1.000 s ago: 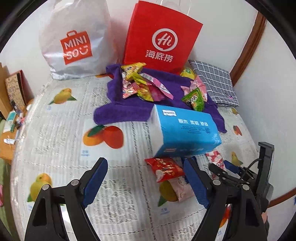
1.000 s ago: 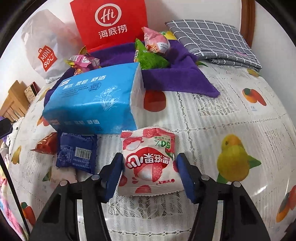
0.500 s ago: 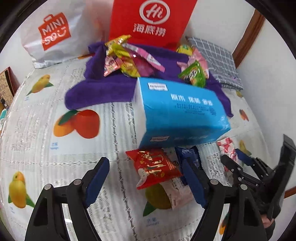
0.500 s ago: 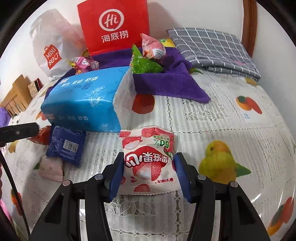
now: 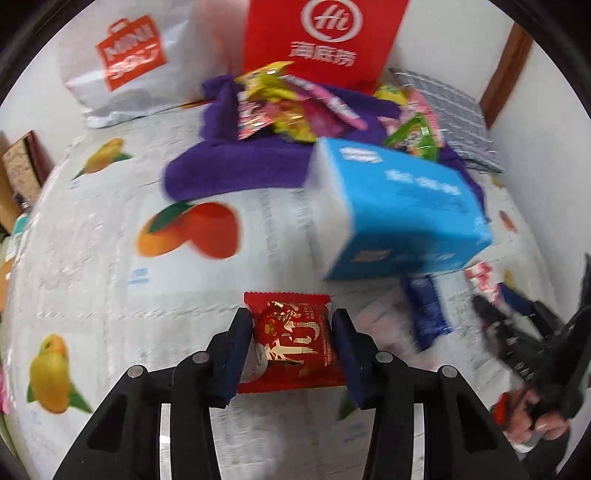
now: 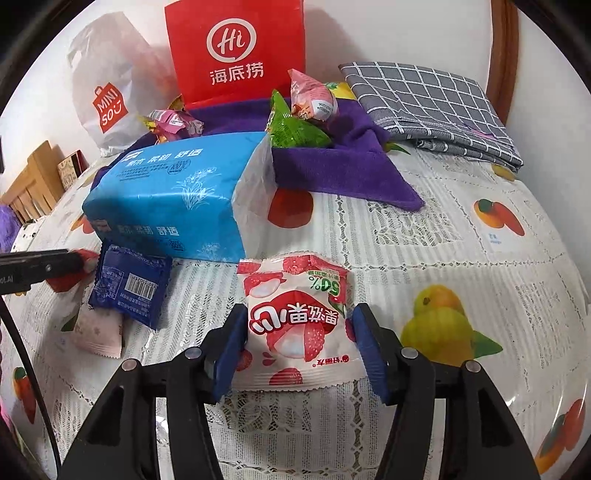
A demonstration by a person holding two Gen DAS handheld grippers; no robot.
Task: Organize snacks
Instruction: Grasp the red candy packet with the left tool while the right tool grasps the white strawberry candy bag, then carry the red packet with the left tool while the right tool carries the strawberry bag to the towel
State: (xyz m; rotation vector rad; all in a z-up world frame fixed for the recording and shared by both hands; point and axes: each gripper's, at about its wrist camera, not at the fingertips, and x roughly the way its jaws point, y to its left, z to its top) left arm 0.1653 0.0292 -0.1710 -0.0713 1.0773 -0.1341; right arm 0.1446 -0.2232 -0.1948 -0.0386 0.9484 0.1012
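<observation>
Closing, left gripper (image 5: 291,341) jaws seemingly pinch the red packet (image 5: 291,343); right gripper (image 6: 299,349) jaws widen beside the lychee packet (image 6: 297,325).

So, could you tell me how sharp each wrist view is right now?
Left wrist view: motion-smeared; the blue tissue pack and fruit-print tablecloth streak. Right wrist view: sharp, with crisp print on the lychee snack packet. Both bend with fisheye curvature.

A plain white wall (image 6: 388,33) stands behind the table (image 6: 461,266), whose white lace cloth bears printed fruit. A brown wooden frame (image 6: 500,62) runs up the right; slatted wooden furniture (image 6: 29,184) sits far left.
</observation>
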